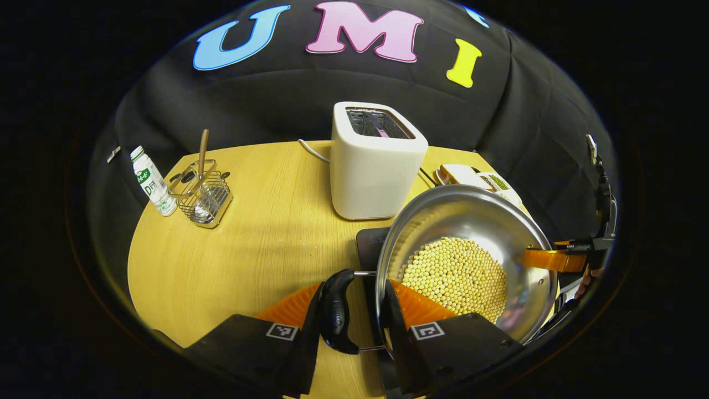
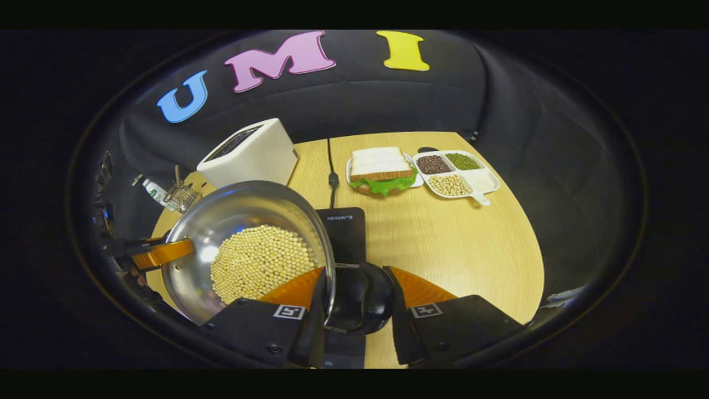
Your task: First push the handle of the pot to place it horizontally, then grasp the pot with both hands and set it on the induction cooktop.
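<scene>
Broadly, a round-edged wooden table [image 1: 260,233] stands against the booth's black cloth wall, its pale grain bare across much of the near side. Taking the pot [image 1: 471,221] as the landmark: it is a wide steel pan with a bed of pale round beans [image 2: 257,260] in its bottom, and it sits over the black induction cooktop [image 2: 346,233], whose dark slab shows just beyond and under its rim. Whether the pot's base rests on the cooktop or hangs a little above it cannot be told.

Behind the pot stands a white toaster [image 1: 376,166] with a cable trailing from it. Farther back and off to one side lie a sandwich [image 2: 382,166] on a small plate and, beside that, a white divided tray [image 2: 482,180] of dark, green and pale beans. On the pot's other side, well apart, are a wire holder [image 1: 202,194] with a wooden-handled utensil and a small white bottle [image 1: 150,182] with a green label; its writing is too small to make out. Pale lettering on the cooktop's edge is too blurred to read.

The left gripper [image 1: 357,310] clasps one black side handle [image 1: 337,313], a finger on each side. The right gripper [image 2: 357,302] likewise pinches the opposite handle [image 2: 360,299] at the rim.
</scene>
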### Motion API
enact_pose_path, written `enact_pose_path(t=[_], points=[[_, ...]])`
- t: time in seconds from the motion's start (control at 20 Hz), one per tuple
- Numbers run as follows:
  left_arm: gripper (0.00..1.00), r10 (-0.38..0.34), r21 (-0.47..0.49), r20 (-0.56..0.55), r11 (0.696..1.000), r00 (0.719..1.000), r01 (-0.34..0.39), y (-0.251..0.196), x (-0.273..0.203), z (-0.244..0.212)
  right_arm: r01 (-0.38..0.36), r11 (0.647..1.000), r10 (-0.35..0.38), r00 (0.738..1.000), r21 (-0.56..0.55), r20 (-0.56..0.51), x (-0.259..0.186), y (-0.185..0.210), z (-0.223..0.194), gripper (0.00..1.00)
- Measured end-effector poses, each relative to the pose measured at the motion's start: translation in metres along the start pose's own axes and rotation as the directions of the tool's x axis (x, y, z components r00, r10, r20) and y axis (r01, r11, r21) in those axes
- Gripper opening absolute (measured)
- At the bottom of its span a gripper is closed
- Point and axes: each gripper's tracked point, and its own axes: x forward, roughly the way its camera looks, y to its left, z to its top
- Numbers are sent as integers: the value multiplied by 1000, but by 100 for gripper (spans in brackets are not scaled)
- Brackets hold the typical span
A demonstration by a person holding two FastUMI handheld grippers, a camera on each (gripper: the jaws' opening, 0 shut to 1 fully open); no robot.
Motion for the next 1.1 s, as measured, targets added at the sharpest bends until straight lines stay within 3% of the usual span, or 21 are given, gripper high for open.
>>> enact_pose_path(t=[0.6, 0.75, 0.9, 0.95, 1.1], points=[[60, 1, -11, -7, 1000, 1000, -1, 0, 2, 0, 4, 1000, -3, 1000, 15, -3, 2, -4, 0, 56], [65, 12, -10, -3, 1000, 1000, -12, 2, 0, 1, -1, 1000, 1, 1000, 13, 12, -3, 0, 4, 62], [82, 27, -10, 58, 1000, 998, -26, 2, -7, 16, -12, 999, 11, 1000, 35, 20, -6, 4, 6, 80], [97, 26, -14, 58, 1000, 998, -25, 2, -11, 15, -9, 999, 8, 1000, 43, 26, -6, 4, 8, 95], [96, 38, -15, 70, 999, 997, -37, 6, -19, 19, 8, 999, -11, 998, 53, 59, -14, 3, 14, 99]])
